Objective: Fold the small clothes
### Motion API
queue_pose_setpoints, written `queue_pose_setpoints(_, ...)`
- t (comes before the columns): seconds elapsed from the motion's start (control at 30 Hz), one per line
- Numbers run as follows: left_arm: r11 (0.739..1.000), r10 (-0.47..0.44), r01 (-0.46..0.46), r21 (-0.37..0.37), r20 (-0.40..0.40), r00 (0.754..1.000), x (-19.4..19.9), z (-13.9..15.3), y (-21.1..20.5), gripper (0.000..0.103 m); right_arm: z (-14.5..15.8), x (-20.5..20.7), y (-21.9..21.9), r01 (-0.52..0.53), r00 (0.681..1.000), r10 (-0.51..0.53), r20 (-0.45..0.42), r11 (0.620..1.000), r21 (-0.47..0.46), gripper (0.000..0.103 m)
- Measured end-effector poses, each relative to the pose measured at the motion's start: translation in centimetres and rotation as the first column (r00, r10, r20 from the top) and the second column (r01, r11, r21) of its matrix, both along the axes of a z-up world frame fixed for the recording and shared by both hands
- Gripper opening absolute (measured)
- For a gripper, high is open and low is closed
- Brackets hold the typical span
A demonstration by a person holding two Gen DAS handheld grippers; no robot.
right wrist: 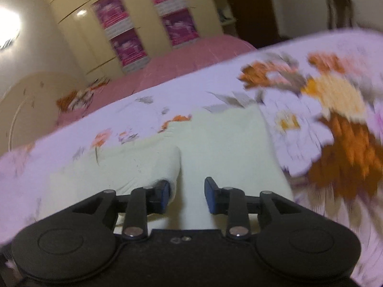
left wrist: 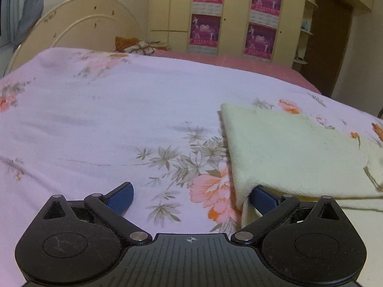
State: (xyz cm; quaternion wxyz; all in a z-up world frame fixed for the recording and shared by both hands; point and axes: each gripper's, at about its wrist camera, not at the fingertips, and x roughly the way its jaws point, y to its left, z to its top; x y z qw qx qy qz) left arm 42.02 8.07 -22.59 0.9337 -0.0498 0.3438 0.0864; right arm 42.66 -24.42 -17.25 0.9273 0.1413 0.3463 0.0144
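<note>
Cream garment (left wrist: 299,153) lies on floral bedsheet (left wrist: 107,119) before wardrobe (left wrist: 234,16).

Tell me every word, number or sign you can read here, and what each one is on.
Nothing can be read.
Posters on the wardrobe: they carry lines of print, but it is too small in the left wrist view and too blurred in the right.
Left gripper: only a small crosshair mark on its body, no letters.
Cream garment and floral bedsheet: no label or print showing.
</note>
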Motion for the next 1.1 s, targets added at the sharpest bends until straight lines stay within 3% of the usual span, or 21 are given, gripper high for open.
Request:
queue_pose_setpoints(0.13,1.000,0.003,-0.003,-0.012,-0.004,1.000,0.1,-0.2,0.4,0.102,0.6,1.5,1.0,-0.036,0.999,0.036,0.033,0.999,-0.008,0.034)
queue_pose_setpoints(0.17,1.000,0.004,-0.004,-0.011,-0.007,1.000,0.2,-0.2,0.3,0.102,0.8,1.5,-0.2,0.021,0.998,-0.025,0.057,0.998,0.063,0.021)
queue_pose_setpoints(0.2,1.000,0.004,-0.004,-0.008,-0.008,1.000,0.2,-0.2,0.2,0.102,0.8,1.4,-1.8,0.095,0.993,-0.104,0.053,0.984,0.149,0.015)
queue_pose_setpoints(0.27,1.000,0.005,-0.005,-0.008,-0.007,1.000,0.3,-0.3,0.2,0.102,0.0,0.9,-4.8,0.232,0.971,-0.237,-0.016,0.932,0.277,0.015)
queue_pose_setpoints(0.33,1.000,0.003,-0.003,-0.008,-0.006,1.000,0.3,-0.3,0.2,0.102,-1.0,0.5,-5.6,0.244,0.970,-0.231,-0.080,0.939,0.244,0.011)
queue_pose_setpoints(0.47,1.000,0.001,-0.001,-0.011,-0.003,1.000,0.3,-0.3,0.3,0.102,-1.8,-0.6,-6.4,0.261,0.965,-0.244,-0.100,0.938,0.230,0.012)
queue_pose_setpoints(0.5,1.000,0.000,-0.001,-0.015,-0.002,1.000,0.3,-0.3,0.3,0.102,-1.8,-0.7,-6.6,0.253,0.967,-0.238,-0.090,0.938,0.235,0.014)
queue_pose_setpoints(0.57,1.000,0.002,-0.002,-0.016,0.002,1.000,0.3,-0.3,0.4,0.102,-1.5,-0.4,-6.5,0.215,0.977,-0.203,-0.071,0.941,0.262,0.028)
queue_pose_setpoints(0.63,1.000,0.010,-0.010,-0.016,0.007,1.000,0.2,-0.3,0.4,0.102,-1.5,0.0,-6.6,0.224,0.975,-0.213,-0.070,0.940,0.256,0.023)
queue_pose_setpoints(0.67,1.000,0.017,-0.017,-0.020,0.011,1.000,0.2,-0.3,0.5,0.102,-1.5,0.2,-6.9,0.248,0.969,-0.235,-0.080,0.935,0.253,0.010)
queue_pose_setpoints(0.7,0.999,0.024,-0.023,-0.026,0.017,1.000,0.1,-0.3,0.5,0.097,-1.7,0.2,-7.1,0.260,0.965,-0.245,-0.091,0.933,0.248,0.005)
queue_pose_setpoints(0.8,0.997,0.050,-0.049,-0.059,0.032,0.998,0.1,-0.3,1.1,0.095,-1.5,-0.5,-6.7,0.222,0.974,-0.207,-0.089,0.946,0.235,0.005)
queue_pose_setpoints(0.87,0.997,0.060,-0.058,-0.055,0.037,0.998,0.1,-0.4,1.2,0.094,-0.9,-1.3,-5.8,0.182,0.983,-0.175,-0.057,0.968,0.171,0.005)
queue_pose_setpoints(1.0,0.994,0.074,-0.071,-0.079,0.042,0.996,0.1,-0.3,1.6,0.094,-2.2,-1.4,-6.1,0.188,0.980,-0.176,-0.095,0.973,0.137,0.004)
queue_pose_setpoints(1.1,0.995,0.049,-0.047,-0.087,0.025,0.998,0.0,0.0,1.9,0.094,-1.6,-1.2,-5.5,0.148,0.986,-0.136,-0.094,0.981,0.127,0.016)
